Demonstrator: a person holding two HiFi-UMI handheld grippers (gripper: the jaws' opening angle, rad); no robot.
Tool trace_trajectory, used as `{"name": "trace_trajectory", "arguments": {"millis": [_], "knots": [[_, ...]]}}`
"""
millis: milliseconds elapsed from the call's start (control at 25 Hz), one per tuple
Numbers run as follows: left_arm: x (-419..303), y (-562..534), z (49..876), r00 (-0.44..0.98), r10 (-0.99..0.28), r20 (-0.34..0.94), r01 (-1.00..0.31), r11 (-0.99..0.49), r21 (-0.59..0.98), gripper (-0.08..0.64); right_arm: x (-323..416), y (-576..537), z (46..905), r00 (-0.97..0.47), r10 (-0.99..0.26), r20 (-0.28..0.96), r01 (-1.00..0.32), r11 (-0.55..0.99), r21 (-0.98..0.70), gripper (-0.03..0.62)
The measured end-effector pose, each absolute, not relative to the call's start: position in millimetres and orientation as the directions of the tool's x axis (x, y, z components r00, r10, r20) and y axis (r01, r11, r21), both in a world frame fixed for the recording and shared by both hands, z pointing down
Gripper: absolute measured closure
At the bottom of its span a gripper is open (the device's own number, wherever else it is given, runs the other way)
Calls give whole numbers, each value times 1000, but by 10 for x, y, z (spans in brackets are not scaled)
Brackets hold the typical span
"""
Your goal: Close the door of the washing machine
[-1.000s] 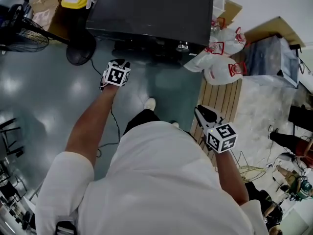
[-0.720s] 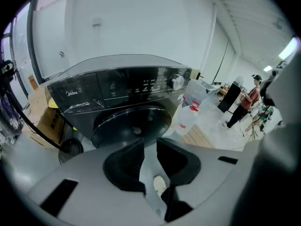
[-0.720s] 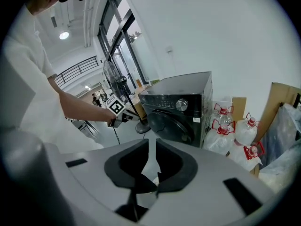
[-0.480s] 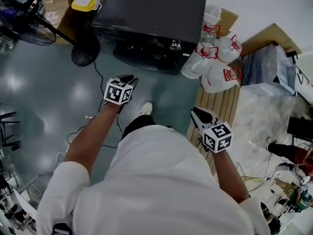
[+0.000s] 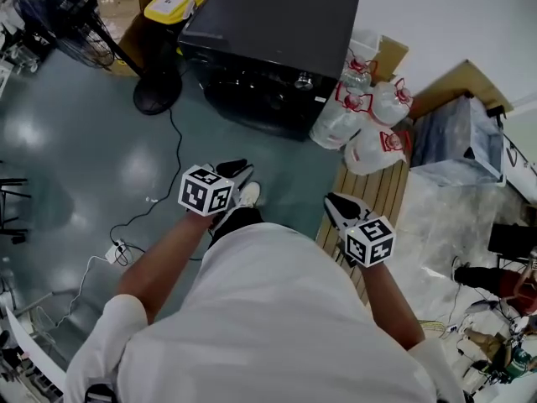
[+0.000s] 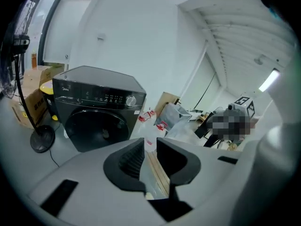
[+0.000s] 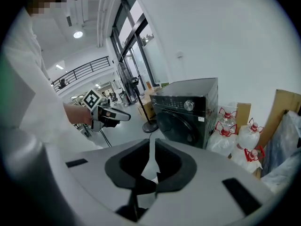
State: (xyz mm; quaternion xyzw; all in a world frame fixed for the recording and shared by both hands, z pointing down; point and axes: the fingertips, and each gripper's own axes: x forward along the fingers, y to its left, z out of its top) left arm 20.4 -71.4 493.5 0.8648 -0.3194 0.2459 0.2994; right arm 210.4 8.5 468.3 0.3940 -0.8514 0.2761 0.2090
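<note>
The black front-loading washing machine [image 5: 277, 32] stands at the top of the head view, its round door [image 5: 252, 99] flush with the front. The left gripper view shows the washing machine [image 6: 96, 112] and its door [image 6: 96, 128] shut. In the right gripper view the washing machine [image 7: 188, 109] stands well ahead. My left gripper [image 5: 237, 169] hovers over the floor, well short of the machine. My right gripper [image 5: 334, 201] hangs over the pallet's edge. The jaws of both the left gripper [image 6: 149, 147] and the right gripper [image 7: 153, 147] stand nearly together with nothing between them.
A standing fan [image 5: 71, 23] with a round base [image 5: 158, 95] is left of the machine. White tied bags [image 5: 361, 124] lean at its right beside a wooden pallet [image 5: 382, 183]. A cable [image 5: 143, 217] runs to a power strip [image 5: 113, 250] on the grey floor.
The washing machine has drifted farther up and away in the head view as the person stepped back. Both grippers drew back from it with the arms.
</note>
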Motion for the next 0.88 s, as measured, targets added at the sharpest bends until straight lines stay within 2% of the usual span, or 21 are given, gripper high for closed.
{"name": "trace_trajectory", "arguments": {"millis": [320,880], "knots": [[375,-103,4680,726,-379,574,-650,-651,392,466,1989,392,4654,-626,-536,567,-761,577,-295,548],[315,12,4661,722,-399,565,-654,-659,371,466,1889,478,4600,-635,-537,555,-748,606,-270,555]]}}
